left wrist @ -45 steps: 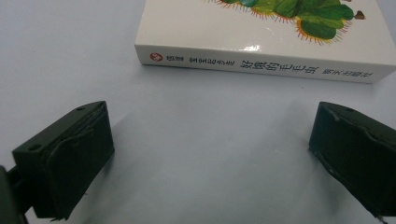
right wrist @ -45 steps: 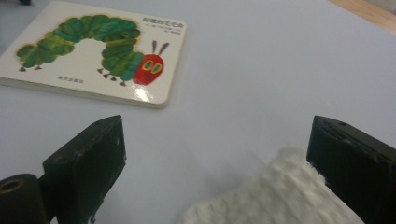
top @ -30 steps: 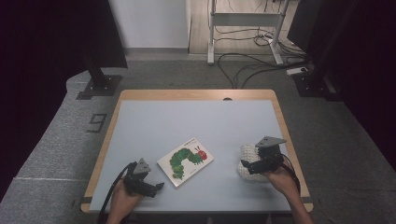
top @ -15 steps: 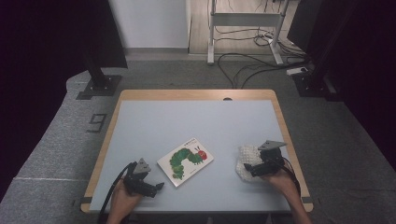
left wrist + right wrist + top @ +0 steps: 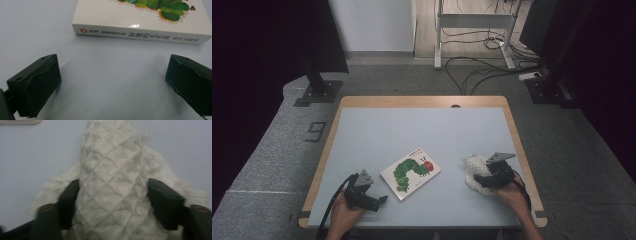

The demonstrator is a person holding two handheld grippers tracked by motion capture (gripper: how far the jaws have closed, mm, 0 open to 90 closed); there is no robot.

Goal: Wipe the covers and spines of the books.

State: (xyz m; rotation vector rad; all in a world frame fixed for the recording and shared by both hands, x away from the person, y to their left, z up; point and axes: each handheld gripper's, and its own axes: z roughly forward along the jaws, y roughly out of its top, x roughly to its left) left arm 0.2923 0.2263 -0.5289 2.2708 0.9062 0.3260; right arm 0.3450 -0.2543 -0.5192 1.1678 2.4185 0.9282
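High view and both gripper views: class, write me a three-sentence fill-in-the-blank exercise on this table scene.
1. The right gripper has just closed its jaws on a white woolly ____.
2. The picture book shows a green ____ on its cover.
3. The left gripper has its jaws ____, with bare table between them.

Missing words: cloth; caterpillar; open

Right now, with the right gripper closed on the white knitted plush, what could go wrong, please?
The right gripper, whose jaws have just been closing, pinches the white knitted plush by soft knit, so it may slip or stretch when lifted. The plush lies near the table edge and could drop off.
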